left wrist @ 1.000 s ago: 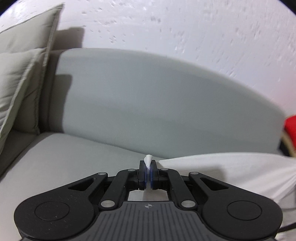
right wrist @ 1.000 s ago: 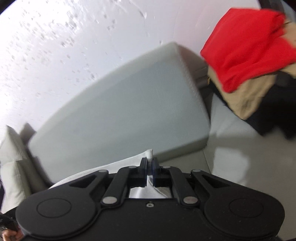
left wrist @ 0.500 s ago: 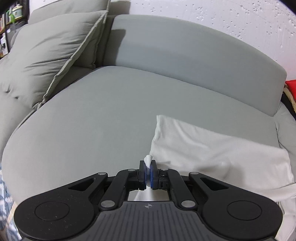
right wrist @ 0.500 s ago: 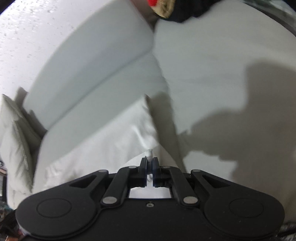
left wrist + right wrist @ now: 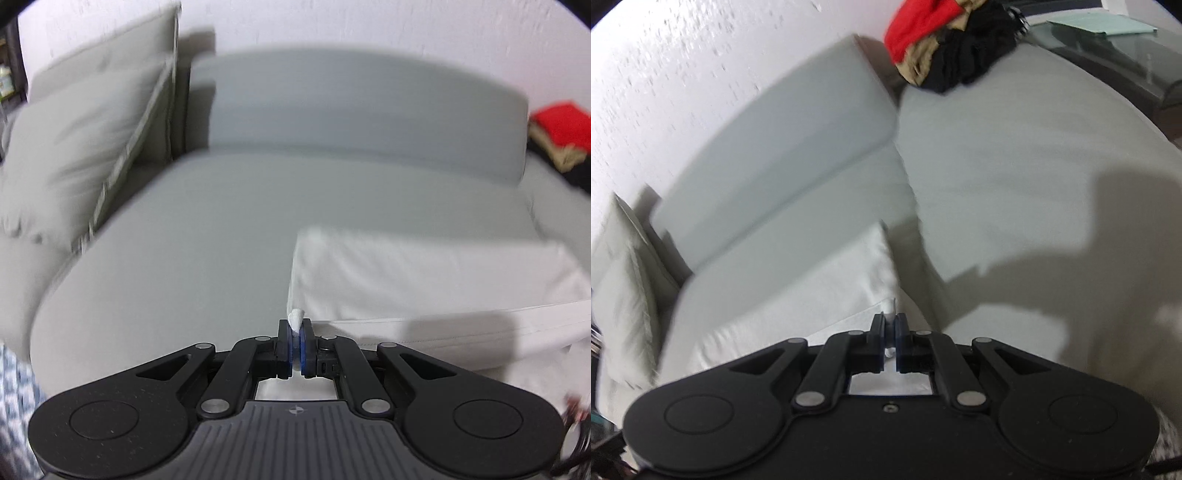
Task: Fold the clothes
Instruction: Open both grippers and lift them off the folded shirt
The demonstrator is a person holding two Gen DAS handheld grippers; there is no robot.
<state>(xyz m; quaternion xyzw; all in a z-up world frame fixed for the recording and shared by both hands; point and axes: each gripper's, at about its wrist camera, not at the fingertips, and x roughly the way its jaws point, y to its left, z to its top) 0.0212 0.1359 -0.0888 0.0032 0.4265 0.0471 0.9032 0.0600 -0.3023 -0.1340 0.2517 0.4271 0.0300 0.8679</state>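
grey fabric sofa seat (image 5: 192,236) carries my white cotton garment (image 5: 424,273); left gripper (image 5: 295,334) and right gripper (image 5: 889,330) each pinch a near corner, its jaws just easing, keeping the fold's edge taut.

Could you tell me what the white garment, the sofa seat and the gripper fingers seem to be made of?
White garment: soft matte woven or knit cloth, probably cotton; it creases and has a stitched hem.
Sofa seat: grey matte upholstery fabric, smooth and padded; the blur hides the weave.
Left gripper fingers: black matte rigid plastic, it seems, with blue, possibly rubbery, pads pinching the cloth.
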